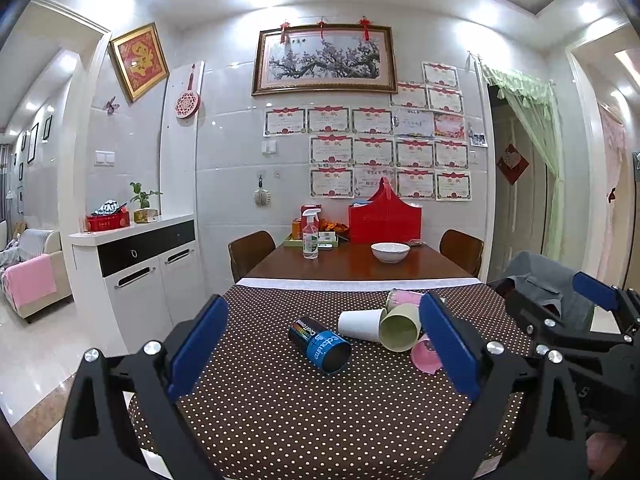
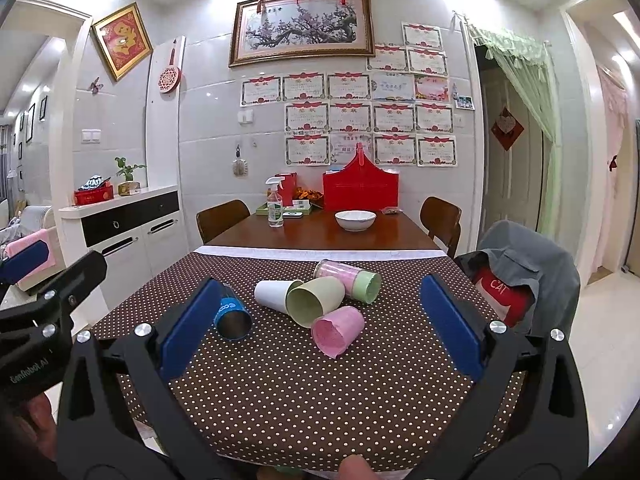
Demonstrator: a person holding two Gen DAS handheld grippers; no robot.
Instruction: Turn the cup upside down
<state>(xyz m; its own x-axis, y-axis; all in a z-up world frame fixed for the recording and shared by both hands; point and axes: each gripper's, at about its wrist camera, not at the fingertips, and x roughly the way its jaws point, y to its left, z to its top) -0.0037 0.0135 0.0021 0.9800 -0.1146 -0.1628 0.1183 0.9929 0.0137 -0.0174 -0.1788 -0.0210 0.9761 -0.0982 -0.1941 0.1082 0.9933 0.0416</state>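
From our left claw [image 1: 324,352], jaws apart, the blue cup [image 1: 320,345] lies on its side at twelve o'clock on the dotted surface [image 1: 280,420], axis pointing toward five; our right claw [image 2: 320,320], also spread, faces the pink cup [image 2: 338,330].

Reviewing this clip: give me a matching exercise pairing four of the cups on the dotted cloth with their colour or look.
Column 1:
1. leftmost cup
2. cup nearest the camera
3. cup with its mouth facing the camera, centre
4. cup lying behind it, to the left

Column 2:
A. white
B. pink
C. blue with lettering
D. pale green

Pairs: 1-C, 2-B, 3-D, 4-A
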